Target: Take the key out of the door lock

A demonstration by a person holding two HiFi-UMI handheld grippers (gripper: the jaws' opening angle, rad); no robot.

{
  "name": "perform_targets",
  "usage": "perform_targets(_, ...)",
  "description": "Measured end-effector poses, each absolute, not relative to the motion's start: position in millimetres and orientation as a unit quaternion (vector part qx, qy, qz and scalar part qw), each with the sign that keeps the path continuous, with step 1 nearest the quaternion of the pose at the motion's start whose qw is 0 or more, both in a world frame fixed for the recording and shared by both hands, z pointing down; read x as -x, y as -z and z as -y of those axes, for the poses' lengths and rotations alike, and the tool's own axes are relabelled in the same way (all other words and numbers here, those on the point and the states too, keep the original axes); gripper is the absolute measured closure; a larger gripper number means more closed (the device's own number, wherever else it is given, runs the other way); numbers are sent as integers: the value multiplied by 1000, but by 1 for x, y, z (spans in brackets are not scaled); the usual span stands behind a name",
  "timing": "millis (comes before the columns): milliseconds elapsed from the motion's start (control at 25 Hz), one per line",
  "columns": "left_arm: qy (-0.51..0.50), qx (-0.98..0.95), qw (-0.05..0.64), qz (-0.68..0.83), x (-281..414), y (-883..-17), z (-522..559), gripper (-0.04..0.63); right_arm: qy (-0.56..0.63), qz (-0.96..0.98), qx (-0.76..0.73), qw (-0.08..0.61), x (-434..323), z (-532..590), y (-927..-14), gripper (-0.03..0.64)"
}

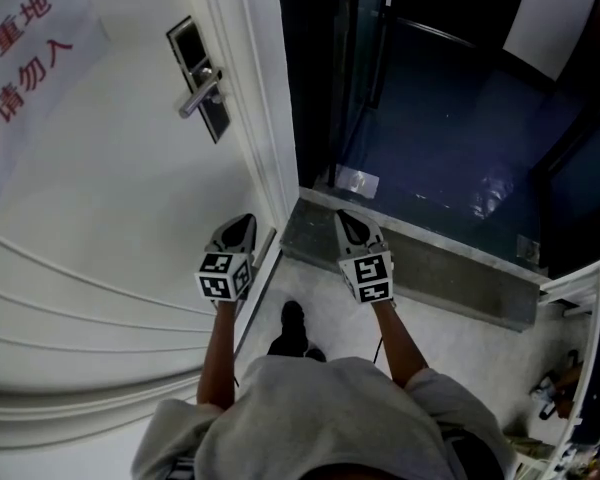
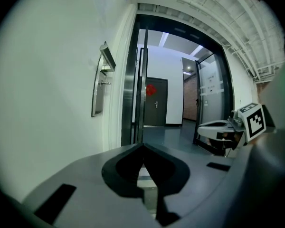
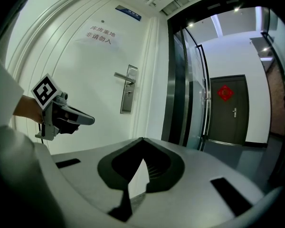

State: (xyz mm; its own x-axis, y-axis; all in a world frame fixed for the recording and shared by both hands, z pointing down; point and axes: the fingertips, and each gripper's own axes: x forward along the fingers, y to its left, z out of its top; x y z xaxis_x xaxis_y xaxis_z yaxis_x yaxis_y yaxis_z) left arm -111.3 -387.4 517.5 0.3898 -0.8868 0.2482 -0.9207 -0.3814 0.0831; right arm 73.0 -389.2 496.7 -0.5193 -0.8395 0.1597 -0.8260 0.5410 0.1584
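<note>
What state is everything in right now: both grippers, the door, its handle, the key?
Left gripper: shut, empty.
Right gripper: shut, empty.
White door: closed.
Handle: level, not pressed.
Key: too small to make out at the lock plate.
Dark door across the hall: closed.

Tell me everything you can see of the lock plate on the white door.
The lock plate is a tall, narrow rectangle that looks metallic. It is mounted upright on the white door, close to the edge by the door frame. A silver lever handle juts from its upper part and points level, away from that edge. In the head view the plate looks dark. A small stub below the lever is too small to identify. Nothing touches the plate.
</note>
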Motion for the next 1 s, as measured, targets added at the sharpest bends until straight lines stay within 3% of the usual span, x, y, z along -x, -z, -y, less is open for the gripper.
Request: perform_targets(1000,-63,-885,95,452,115,-509,577,577,57,839,-524,136,-23,568,-480,594)
